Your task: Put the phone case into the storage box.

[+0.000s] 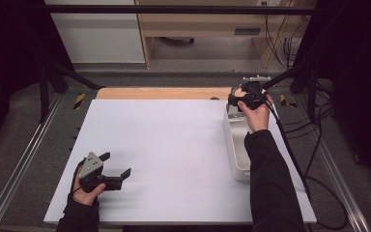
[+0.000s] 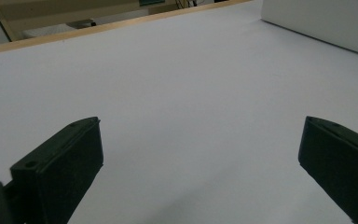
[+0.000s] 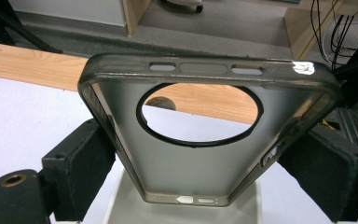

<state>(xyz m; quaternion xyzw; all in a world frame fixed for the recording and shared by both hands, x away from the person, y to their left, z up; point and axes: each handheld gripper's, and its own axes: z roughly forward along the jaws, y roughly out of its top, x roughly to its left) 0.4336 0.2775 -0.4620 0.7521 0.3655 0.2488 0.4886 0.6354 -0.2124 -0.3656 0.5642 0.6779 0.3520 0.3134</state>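
A smoky translucent phone case (image 3: 191,158) with a large round camera hole is clamped by its two long sides between the black jaws of my right gripper (image 3: 193,161). In the high view my right gripper (image 1: 239,99) is held above the far end of the white bin (image 1: 235,150), at the table's right side. My left gripper (image 1: 116,165) rests low over the white table sheet (image 1: 164,145) near the front left corner, jaws wide apart with nothing between them. The left gripper view looks past those spread jaws across bare white surface (image 2: 191,102).
The long white bin (image 2: 326,23) stands along the right edge of the sheet. A wooden strip (image 1: 164,93) runs along the table's far edge. Black cables (image 1: 299,159) trail off the right side. Metal frame rails (image 1: 24,154) flank the table.
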